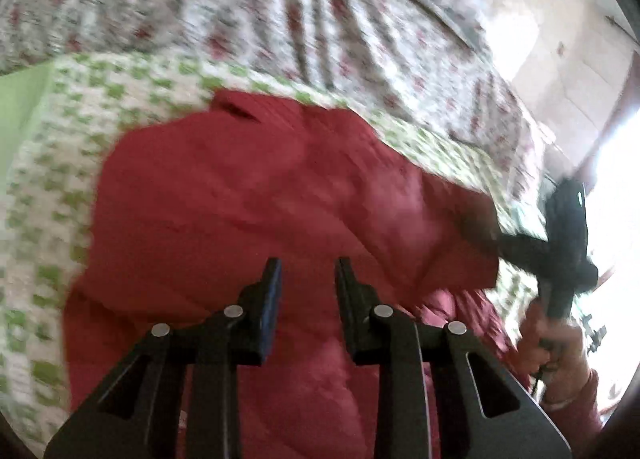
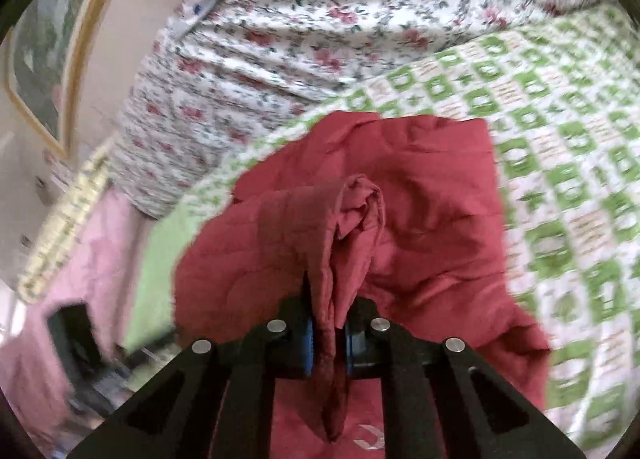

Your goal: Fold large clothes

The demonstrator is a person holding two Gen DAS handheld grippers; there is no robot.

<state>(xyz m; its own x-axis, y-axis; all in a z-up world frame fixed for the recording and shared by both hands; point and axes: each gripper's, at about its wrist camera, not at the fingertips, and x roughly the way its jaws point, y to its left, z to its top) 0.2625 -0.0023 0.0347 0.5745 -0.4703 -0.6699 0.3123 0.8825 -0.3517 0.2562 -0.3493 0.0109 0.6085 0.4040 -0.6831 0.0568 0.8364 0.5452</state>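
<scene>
A large dark red quilted garment (image 1: 248, 195) lies spread on a green-and-white patterned bedspread (image 1: 52, 163). My left gripper (image 1: 308, 271) hovers just above it, jaws apart with nothing between them. In the left wrist view the right gripper (image 1: 496, 239) shows at the garment's right edge, held by a person's hand (image 1: 560, 351). In the right wrist view my right gripper (image 2: 330, 299) is shut on a bunched fold of the red garment (image 2: 420, 219), which rises in a ridge between the blue pads (image 2: 309, 343). A small white logo (image 2: 370, 439) shows on the cloth below.
A floral sheet (image 2: 320, 19) with red flowers covers the bed beyond the bedspread (image 2: 560, 139). A framed picture (image 2: 44, 59) hangs on the wall at left. Pink cloth (image 2: 80, 259) and a dark object (image 2: 76, 335) lie at the bed's left side. A bright window (image 1: 616, 219) glares at right.
</scene>
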